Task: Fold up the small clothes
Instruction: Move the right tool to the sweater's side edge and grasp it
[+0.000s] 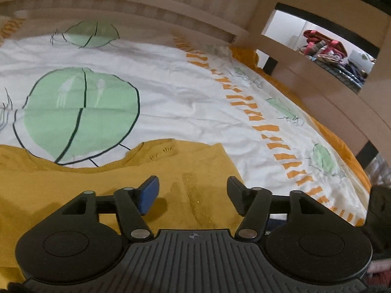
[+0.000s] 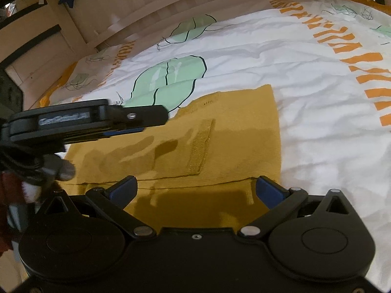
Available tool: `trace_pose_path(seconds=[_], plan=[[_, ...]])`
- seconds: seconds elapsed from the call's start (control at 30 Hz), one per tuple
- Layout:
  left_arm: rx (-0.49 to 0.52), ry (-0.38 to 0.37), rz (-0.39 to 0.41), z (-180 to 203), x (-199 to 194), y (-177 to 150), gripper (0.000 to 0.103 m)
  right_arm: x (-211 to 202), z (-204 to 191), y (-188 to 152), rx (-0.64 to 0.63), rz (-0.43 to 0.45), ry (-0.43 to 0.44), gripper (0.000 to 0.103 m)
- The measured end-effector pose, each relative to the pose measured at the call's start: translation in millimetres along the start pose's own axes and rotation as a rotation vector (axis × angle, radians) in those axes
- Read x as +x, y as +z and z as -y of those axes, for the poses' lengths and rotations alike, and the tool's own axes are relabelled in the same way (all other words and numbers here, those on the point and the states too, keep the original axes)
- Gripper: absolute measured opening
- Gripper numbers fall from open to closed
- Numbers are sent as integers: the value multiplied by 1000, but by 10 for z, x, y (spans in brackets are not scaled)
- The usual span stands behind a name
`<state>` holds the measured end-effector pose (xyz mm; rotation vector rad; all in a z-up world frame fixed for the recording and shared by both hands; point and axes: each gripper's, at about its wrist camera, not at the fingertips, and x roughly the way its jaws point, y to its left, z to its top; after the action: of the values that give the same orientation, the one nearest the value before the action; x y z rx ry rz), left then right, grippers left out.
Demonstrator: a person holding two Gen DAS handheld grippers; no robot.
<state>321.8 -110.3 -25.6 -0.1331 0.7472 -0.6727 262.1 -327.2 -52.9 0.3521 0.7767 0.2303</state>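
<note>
A mustard-yellow knitted garment point(image 1: 73, 190) lies flat on the bed, folded, with a pocket-like patch; it also shows in the right wrist view point(image 2: 232, 141). My left gripper point(image 1: 193, 190) is open and empty, hovering just above the garment. It also shows from the side in the right wrist view point(image 2: 136, 119), over the garment's left part. My right gripper point(image 2: 195, 190) is open and empty, low over the garment's near edge.
The bed has a white cover point(image 1: 183, 92) with green leaf prints and orange stripes point(image 2: 366, 73). A wooden slatted bed frame point(image 1: 146, 2) runs along the far side. A mirror or opening point(image 1: 330, 53) at the right shows piled clothes.
</note>
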Motion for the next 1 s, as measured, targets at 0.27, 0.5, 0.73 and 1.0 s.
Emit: trace_pose_path(seconds=[0.27,0.5,0.73,1.0], plan=[[12,167,23,-235,-387,-310,63,-12,-1,12,-12,28,18,103],[-81,350,50,-754,-782,-614,63,26,-36,-26,-23,30,24,103],[-206,426,42,-1214,-1053,-788,64,64,-122,-72,-48,33,42,103],[-247,425,19,-1458,-1049,-955,64,156,-168,-9,-1,44,95,103]])
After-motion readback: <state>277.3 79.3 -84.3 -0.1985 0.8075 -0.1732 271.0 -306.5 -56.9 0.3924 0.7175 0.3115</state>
